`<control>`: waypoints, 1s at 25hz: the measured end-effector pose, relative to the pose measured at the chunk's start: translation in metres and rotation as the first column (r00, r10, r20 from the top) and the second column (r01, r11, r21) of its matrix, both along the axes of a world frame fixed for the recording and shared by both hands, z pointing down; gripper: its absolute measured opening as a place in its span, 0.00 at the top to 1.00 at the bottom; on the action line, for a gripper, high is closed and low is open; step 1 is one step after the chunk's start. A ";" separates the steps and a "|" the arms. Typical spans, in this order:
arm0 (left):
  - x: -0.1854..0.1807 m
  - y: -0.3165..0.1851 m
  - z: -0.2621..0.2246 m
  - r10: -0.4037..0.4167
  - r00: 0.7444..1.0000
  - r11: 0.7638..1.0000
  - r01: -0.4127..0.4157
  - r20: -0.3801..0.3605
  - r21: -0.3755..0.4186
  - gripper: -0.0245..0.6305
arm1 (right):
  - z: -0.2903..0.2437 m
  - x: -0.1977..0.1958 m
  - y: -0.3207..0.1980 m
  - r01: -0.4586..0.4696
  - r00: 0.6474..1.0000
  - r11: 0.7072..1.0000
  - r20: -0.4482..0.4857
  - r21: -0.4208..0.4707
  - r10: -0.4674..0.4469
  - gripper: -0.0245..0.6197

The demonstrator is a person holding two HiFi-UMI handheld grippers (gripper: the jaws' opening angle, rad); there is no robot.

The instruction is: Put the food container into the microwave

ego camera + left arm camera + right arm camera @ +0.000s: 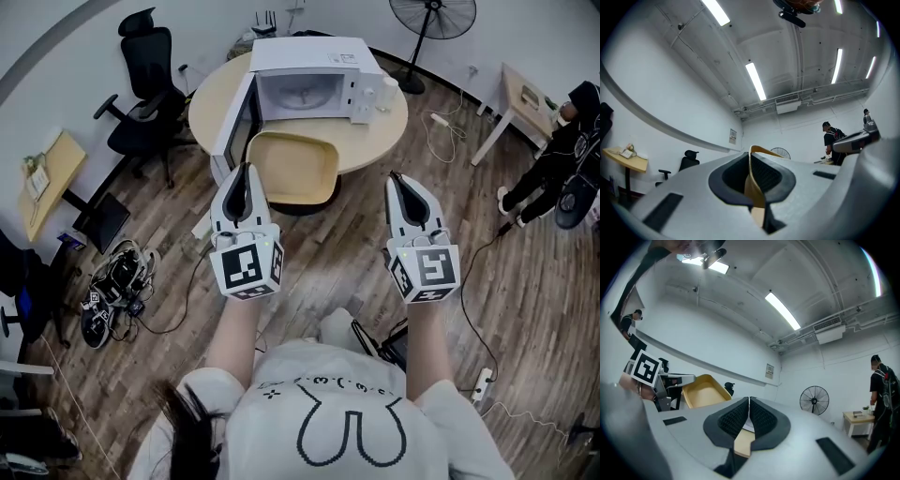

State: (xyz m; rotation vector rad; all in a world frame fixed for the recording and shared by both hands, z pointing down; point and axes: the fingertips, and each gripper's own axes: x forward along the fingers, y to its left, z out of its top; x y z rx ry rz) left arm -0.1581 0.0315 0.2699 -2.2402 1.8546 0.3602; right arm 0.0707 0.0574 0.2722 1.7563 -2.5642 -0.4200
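your left tongs [247,172] pinch the container [292,169] rim, just before the open microwave [309,58]; right tongs [395,180] closed, empty; hold it level, clear the surface [386,133] edge, slide straight in

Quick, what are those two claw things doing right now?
Left gripper: shut on the rim of the shallow tan plastic food container.
Right gripper: shut, holding nothing.
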 end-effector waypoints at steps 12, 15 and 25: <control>0.008 -0.089 0.013 -0.035 0.999 0.999 0.034 -0.015 -0.038 0.93 | 0.016 0.012 -0.093 0.028 0.999 0.999 0.032 -0.021 -0.028 0.91; 0.012 -0.120 0.020 -0.048 0.999 0.997 0.047 -0.026 -0.053 0.93 | 0.017 0.015 -0.125 0.043 0.999 0.999 0.034 -0.023 -0.042 0.91; 0.020 -0.229 0.036 -0.104 0.994 0.989 0.099 -0.044 -0.113 0.93 | 0.023 0.028 -0.244 0.098 0.995 0.994 0.040 -0.054 -0.096 0.91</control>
